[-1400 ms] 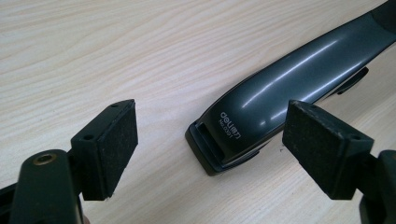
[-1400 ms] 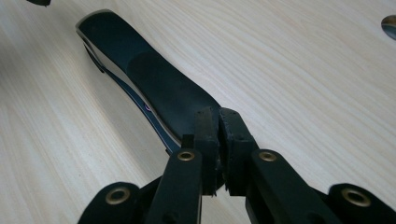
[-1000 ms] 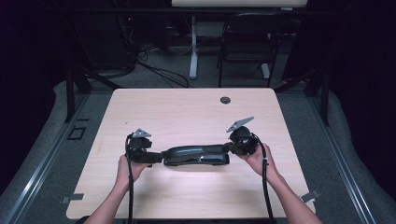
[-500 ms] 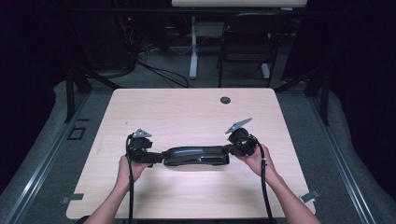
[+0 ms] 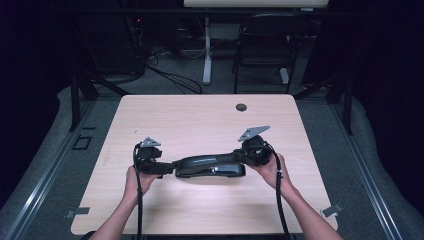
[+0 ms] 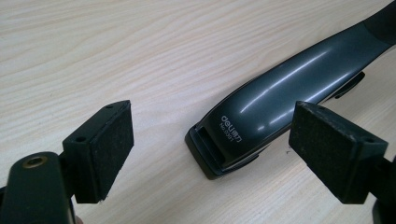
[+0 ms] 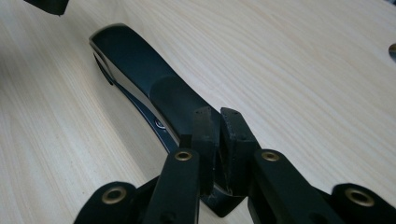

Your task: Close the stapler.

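A long black stapler (image 5: 210, 164) lies across the near half of the wooden table (image 5: 200, 120), its front end to the left. My left gripper (image 5: 167, 169) faces that front end with its jaws wide open. In the left gripper view the stapler's nose (image 6: 229, 140) lies between and just beyond the pads, which do not touch it. My right gripper (image 5: 245, 156) is at the stapler's rear end. In the right gripper view its pads (image 7: 219, 126) sit almost together over the stapler's rubber-covered lever (image 7: 140, 70). These jaws have just been opening slightly, with nothing seen between them.
A round cable hole (image 5: 241, 107) sits near the table's far edge. Beyond the table stand a chair (image 5: 265, 50), a desk leg (image 5: 206, 55) and loose cables on the floor. Bare wood lies on all sides of the stapler.
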A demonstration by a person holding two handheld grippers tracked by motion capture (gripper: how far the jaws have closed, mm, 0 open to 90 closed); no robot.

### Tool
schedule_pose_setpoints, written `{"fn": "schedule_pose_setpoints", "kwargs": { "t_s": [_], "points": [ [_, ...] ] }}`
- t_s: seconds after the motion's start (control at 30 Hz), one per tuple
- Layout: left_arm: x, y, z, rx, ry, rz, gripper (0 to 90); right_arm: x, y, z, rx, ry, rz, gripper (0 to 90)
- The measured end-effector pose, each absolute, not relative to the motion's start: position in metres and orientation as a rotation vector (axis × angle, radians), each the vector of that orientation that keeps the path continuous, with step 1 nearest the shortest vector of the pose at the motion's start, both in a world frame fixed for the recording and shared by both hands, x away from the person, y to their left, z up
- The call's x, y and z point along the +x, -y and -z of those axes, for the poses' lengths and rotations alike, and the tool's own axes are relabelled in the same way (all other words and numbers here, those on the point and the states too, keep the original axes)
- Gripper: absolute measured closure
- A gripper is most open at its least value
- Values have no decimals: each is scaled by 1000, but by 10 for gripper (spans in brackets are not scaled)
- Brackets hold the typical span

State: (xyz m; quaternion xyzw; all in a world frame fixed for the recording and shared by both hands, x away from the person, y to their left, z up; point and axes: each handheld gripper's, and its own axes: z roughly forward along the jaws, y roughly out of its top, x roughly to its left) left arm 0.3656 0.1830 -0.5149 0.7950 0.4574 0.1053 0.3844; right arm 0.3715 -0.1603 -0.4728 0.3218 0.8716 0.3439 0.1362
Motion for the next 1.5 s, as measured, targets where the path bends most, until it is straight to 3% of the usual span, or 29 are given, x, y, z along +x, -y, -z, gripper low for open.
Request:
{"fn": "schedule_pose_setpoints", "kwargs": {
  "t_s": [0.13, 0.5, 0.8, 1.2, 1.5],
  "points": [
    [365, -183, 514, 2026, -1164, -267, 139, 369, 161, 468, 921, -2519, -1003, 802],
    [365, -182, 514, 2039, -1148, -268, 146, 359, 187, 444, 935, -2507, -1058, 494],
    [364, -182, 514, 2039, -1148, -269, 146, 350, 208, 439, 1009, -2472, -1005, 306],
    [363, -180, 514, 2044, -1143, -280, 145, 339, 233, 444, 1089, -2462, -925, 202],
    [364, -180, 514, 2057, -1136, -278, 145, 332, 269, 472, 1218, -2461, -798, 157]
  ]
}}
